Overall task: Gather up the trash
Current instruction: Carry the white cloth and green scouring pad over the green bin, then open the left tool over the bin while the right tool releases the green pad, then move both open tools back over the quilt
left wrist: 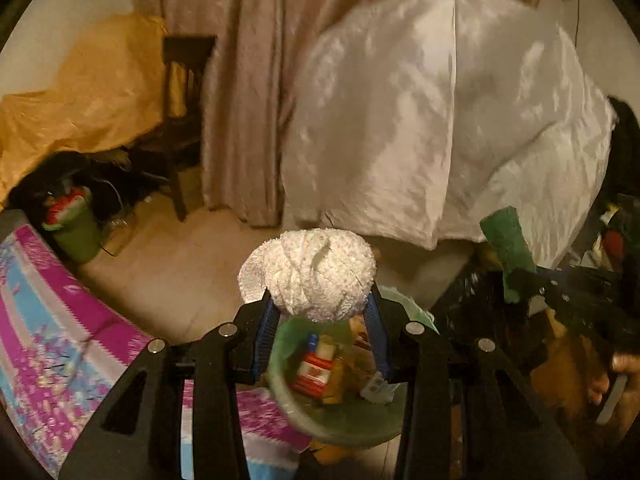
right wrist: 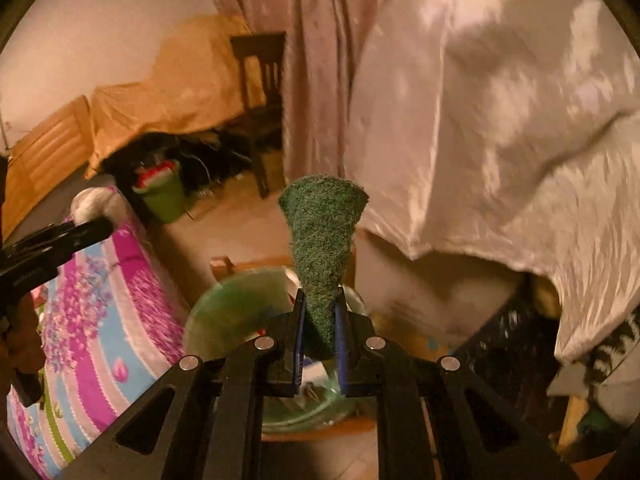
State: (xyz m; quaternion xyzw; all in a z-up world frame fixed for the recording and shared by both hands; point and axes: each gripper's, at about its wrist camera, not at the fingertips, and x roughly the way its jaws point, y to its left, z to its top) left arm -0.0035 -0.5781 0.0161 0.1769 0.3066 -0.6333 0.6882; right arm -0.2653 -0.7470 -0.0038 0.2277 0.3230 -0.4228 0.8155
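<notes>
My left gripper is shut on a crumpled wad of white paper towel, which hangs just above a green bin. Inside the bin lie a red-labelled bottle and other scraps. In the same view the right gripper holds a green scouring pad further right. My right gripper is shut on that green scouring pad, folded into a cone, over the same green bin. The left gripper's arm with its white wad shows at the left edge.
A bed with a pink, blue and white floral cover lies left of the bin. A second green bucket stands beside a dark wooden chair. A white sheet-covered bulk and curtains rise behind. A hand shows at far right.
</notes>
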